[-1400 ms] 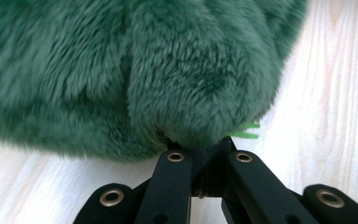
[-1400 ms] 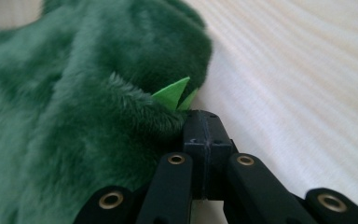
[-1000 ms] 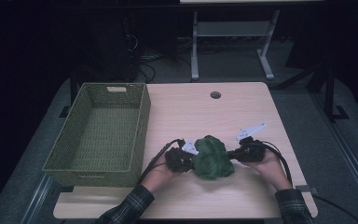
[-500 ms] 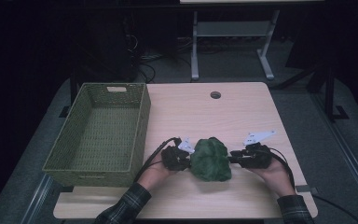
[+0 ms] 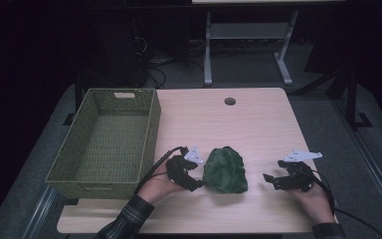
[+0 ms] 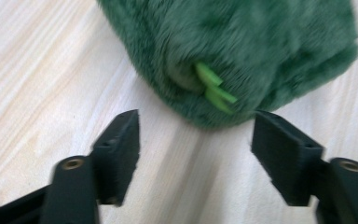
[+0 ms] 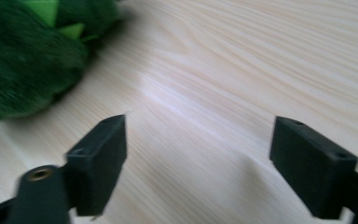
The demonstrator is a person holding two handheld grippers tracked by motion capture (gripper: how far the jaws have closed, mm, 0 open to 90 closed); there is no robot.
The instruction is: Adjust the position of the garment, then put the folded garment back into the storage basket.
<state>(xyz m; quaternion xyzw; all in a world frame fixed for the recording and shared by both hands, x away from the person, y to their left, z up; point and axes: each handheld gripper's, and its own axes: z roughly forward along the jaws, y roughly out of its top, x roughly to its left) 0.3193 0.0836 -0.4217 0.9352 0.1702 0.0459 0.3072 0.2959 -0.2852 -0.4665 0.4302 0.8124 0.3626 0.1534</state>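
A dark green plush toy (image 5: pixel 224 169) with light green spikes lies on the wooden table (image 5: pixel 219 119) near its front edge. My left gripper (image 5: pixel 197 185) sits just left of it, open; its jaws have just been opening and the toy (image 6: pixel 242 51) lies beyond their tips, with nothing between them. My right gripper (image 5: pixel 269 179) stands well to the toy's right, also open after its jaws have just been opening. Only bare table lies between its jaws, and the toy (image 7: pixel 23 60) is at the upper left of the right gripper view.
A woven green basket (image 5: pixel 104 142) stands empty on the table's left side, close to my left hand. A round cable hole (image 5: pixel 230 101) sits near the far edge. Dark floor and a metal stand (image 5: pixel 248 45) lie beyond the table.
Both grippers were shut on the toy's sides and have let it go. The right gripper has moved away to the right; the left one has drawn back slightly. The toy now rests on the table.
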